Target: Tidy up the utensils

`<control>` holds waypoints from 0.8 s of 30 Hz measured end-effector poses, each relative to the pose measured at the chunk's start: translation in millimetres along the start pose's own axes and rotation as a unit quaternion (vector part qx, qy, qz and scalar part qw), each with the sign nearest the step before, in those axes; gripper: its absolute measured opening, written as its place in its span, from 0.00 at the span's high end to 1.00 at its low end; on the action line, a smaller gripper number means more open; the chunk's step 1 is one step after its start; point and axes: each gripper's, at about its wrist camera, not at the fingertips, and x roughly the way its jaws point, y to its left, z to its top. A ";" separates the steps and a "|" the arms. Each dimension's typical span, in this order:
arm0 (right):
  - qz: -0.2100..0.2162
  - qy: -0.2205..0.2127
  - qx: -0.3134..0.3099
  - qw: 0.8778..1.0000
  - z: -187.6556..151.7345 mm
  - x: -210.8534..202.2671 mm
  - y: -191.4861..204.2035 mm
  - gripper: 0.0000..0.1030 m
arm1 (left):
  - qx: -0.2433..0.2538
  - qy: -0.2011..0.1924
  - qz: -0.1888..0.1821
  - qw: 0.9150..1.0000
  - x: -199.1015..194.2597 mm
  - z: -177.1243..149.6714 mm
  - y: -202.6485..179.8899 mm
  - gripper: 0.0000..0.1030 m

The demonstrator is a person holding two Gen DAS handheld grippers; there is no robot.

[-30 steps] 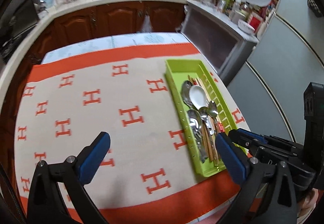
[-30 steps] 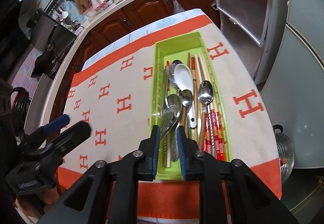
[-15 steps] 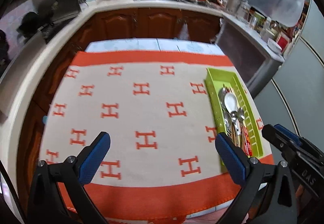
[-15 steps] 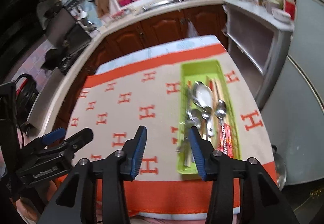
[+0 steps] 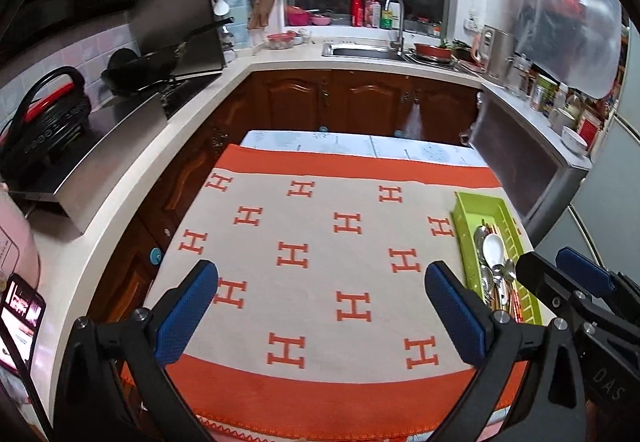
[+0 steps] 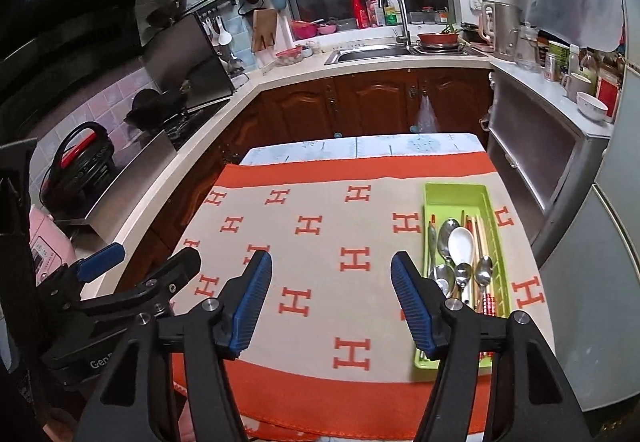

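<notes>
A: Edges first. What bounds the work area?

B: Orange-bordered cloth (image 6: 360, 242) with an H pattern covers the table. A dark wood cabinet run (image 6: 380, 102) sits across the upper middle of the right wrist view; a grey fridge (image 6: 612, 262) fills the right edge. The countertop (image 5: 132, 170) curves down the left side.

A: Open room?

B: The centre and left of the cloth lie bare, from the far orange band to the near one.

A: The tray?

B: Lime-green tray (image 6: 456, 198), long and narrow, at the right side of the cloth, near its right edge. Far end bare; the near part holds metal spoons (image 6: 444, 238), a white spoon (image 6: 460, 242) and chopsticks (image 6: 480, 238), lying lengthwise.

A: Grippers?

B: Left gripper (image 5: 320, 306): jaws spread wide, nothing between, over the near cloth. Right gripper (image 6: 332, 302): jaws also spread, empty, its right finger (image 6: 412, 306) just beside the tray in frame.
</notes>
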 end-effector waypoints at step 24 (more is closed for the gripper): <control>-0.001 0.019 0.006 1.000 4.7 33.8 -1.2 0.37 | 0.003 -0.005 0.012 1.000 7.3 3.7 10.1 0.01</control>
